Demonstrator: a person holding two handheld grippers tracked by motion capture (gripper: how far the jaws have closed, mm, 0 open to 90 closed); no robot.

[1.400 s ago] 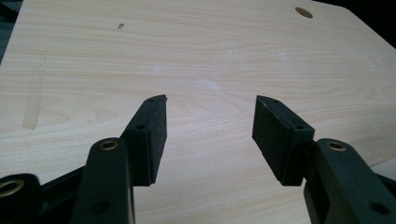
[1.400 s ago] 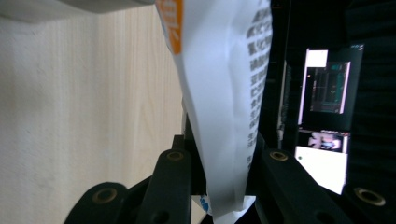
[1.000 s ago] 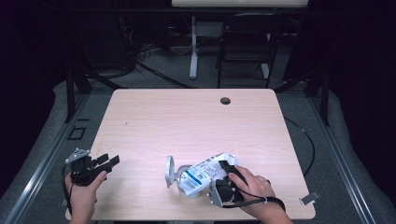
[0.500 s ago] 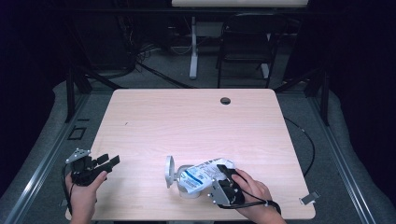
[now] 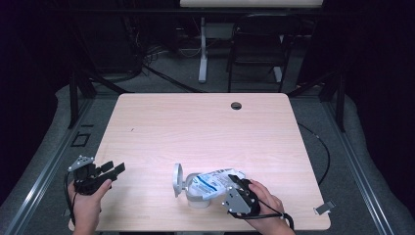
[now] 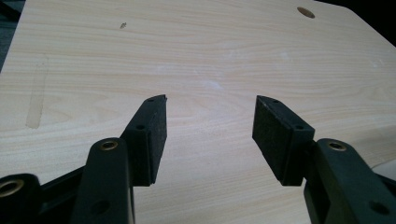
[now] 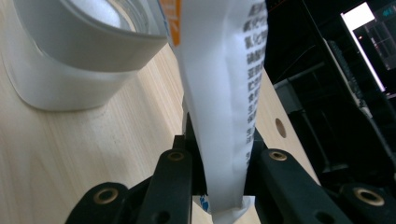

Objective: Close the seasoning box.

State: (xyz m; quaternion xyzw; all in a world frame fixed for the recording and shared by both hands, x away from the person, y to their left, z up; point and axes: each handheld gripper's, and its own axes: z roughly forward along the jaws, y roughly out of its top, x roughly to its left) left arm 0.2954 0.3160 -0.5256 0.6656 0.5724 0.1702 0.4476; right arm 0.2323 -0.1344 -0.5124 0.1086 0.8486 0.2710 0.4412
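Both grippers have black jaws with brass-ringed screw holes, grey three-cornered plates, black cables

Table pale matt wood grain; pouch glossy white plastic; container smooth grey plastic

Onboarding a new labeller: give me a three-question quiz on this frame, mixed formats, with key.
1. True or false: the right gripper is shut on the white printed plastic pouch.
2. Multiple choice: the left gripper is (a) clamped on a lid, (b) open over bare light wooden table, (c) shut with nothing in it.
3. Fill in: in the high view, the hinged lid of the grey round container is ____.

Key: 1 true; 2 b; 3 open, flipped up on the container's left side.
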